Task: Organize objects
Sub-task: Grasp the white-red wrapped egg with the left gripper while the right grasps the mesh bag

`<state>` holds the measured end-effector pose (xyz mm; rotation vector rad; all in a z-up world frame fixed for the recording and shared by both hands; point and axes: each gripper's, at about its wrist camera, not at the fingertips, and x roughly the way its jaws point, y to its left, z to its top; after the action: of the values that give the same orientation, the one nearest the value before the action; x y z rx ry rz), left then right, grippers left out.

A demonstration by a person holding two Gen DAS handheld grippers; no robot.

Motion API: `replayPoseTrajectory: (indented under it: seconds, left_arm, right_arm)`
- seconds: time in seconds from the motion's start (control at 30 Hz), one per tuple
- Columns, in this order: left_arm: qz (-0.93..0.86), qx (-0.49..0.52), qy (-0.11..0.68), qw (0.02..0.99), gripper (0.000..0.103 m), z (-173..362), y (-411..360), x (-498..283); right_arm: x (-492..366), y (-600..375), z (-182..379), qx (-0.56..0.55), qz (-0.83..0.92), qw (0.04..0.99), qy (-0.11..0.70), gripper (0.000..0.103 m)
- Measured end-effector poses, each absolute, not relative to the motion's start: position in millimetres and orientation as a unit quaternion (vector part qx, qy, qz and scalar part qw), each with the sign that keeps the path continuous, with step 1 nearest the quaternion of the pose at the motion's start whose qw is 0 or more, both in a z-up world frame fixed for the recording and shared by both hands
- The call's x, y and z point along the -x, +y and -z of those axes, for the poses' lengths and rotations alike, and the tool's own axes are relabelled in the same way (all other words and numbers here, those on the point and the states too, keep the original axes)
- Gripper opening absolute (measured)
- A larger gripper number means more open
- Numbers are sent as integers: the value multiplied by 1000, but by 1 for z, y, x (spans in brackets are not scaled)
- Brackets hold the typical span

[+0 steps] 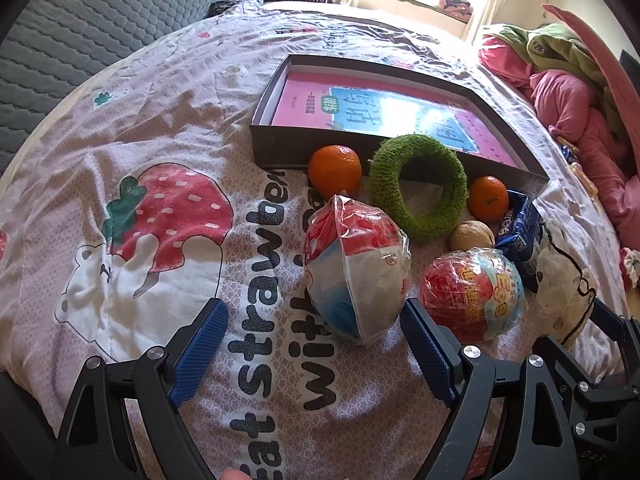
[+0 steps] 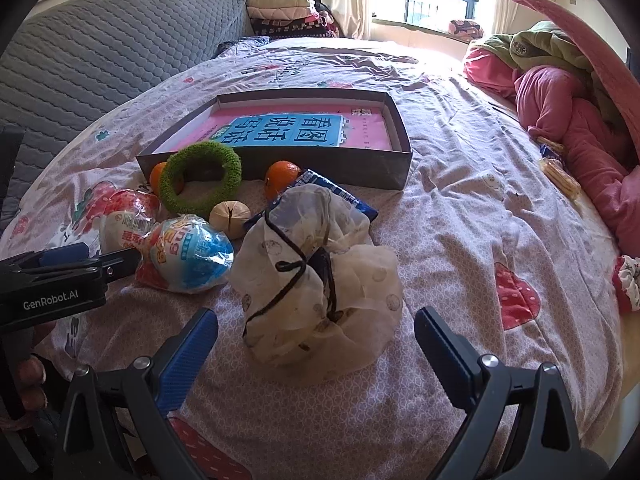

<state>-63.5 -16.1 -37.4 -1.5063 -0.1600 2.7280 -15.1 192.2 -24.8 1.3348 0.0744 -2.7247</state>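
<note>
Left wrist: your left gripper (image 1: 312,344) gapes; plastic-wrapped red-white-blue toy egg (image 1: 356,268) looks slippery, so grip mid-body.
Right wrist: your right gripper (image 2: 316,344) gapes; cream gauze drawstring pouch (image 2: 320,280) looks soft, so pinch the bunched top.

The bed (image 2: 460,208) lies bare to the right of the cream drawstring bag (image 2: 320,296), an open stretch up to the pink bedding heap (image 2: 568,120). The left side with the strawberry print (image 1: 168,216) is bare too. Ahead, the way to the shallow box (image 1: 340,152) is crowded: two wrapped toy eggs (image 1: 356,264) (image 1: 472,292), a walnut (image 1: 472,236), a green ring (image 1: 416,188), two oranges (image 1: 335,168) (image 1: 488,198) and a blue packet (image 1: 520,232) stand close together. Inside the box, a pink book (image 2: 304,128) covers the floor.
</note>
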Motion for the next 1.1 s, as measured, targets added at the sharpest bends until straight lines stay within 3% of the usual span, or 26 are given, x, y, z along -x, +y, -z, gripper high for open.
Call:
replayPoseTrajectory:
  seconds: [0.17,0.43,0.6,0.8,1.1]
  left_arm:
    - [-875,482,-45,12,88,39,-13,73]
    - [-871,488,-49,23,88,44,-8,88]
    - [-870,491,-45,21,87,46,-3,94]
    - [-868,494,-28,25,59,47,4,96]
    - [-869,493,-20,35,54,43,6,90]
  right_arm:
    - [25,191,28,-445,893,58,17,96]
    - [34,192,35,-458,887,55,15,77]
    - [37,192,36,-456,888,50,21,58]
    - [37,190,33,-447,892,55,24,35]
    - [35,188,28,-440,895,60,33,27]
